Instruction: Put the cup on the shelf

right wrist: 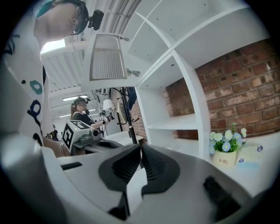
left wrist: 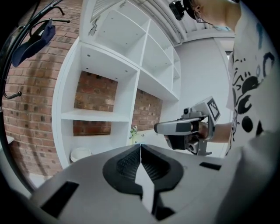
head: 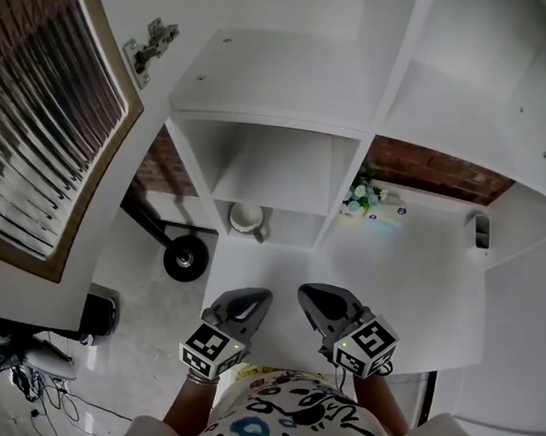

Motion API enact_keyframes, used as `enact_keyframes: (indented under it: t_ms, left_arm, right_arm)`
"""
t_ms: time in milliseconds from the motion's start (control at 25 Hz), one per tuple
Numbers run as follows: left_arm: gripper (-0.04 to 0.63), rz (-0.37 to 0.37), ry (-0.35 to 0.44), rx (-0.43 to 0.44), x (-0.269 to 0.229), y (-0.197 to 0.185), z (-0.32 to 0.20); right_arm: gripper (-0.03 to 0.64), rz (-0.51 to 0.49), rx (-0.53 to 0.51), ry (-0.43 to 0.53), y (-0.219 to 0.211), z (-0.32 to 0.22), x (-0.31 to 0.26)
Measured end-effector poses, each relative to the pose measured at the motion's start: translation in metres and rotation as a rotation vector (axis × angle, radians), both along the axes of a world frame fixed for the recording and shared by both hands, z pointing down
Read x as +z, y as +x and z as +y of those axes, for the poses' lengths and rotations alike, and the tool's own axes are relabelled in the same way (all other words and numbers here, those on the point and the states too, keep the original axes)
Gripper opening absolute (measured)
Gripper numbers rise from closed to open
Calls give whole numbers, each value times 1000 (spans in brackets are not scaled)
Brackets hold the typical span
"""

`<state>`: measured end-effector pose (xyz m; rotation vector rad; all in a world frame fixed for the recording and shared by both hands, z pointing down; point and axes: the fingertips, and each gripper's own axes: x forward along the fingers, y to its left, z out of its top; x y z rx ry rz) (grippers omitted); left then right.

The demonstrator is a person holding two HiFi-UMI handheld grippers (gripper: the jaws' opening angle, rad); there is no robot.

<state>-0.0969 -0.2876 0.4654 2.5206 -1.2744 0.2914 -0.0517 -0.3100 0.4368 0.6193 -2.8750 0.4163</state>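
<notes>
— Both claws, head view?
— Near the body: left claw (head: 247,303), right claw (head: 321,301). The cup (head: 246,220) sits in the shelf (head: 346,185), lower bay.
— Left gripper view?
— Jaws together, empty; cup shelved.
— Right gripper view?
— Jaws together, empty. Task looks done.

The cup (head: 247,219) takes the left of its shelf (head: 283,96) bay, with open room to its right up to the divider (head: 346,185). Right of the cup, past the divider, stands a flower pot (head: 359,198). The table (head: 389,297) in front of the cup is bare.
</notes>
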Motion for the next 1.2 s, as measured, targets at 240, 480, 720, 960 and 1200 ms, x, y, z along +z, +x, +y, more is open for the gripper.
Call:
enact_keyframes:
  t_ms: [240,480,720,960,1200]
  left_arm:
    - [18,7,77,6,-28,11,-3]
    - [17,21,132,29,-47,21,3]
    - [17,37,168,30,-61,23,5]
    - [17,45,178,40,-65,24,8]
    - [17,42,172,47,-63,25,11]
  right_arm:
    - [28,2,-7,25,11,2,-6]
    - [26,-20,-66,57,11,16,-18]
    - [26,-33,-120,116,8,27,-31]
    - [26,-46,-118,107,7,34,-36]
    - [26,-45,-106,108,11,37,-35]
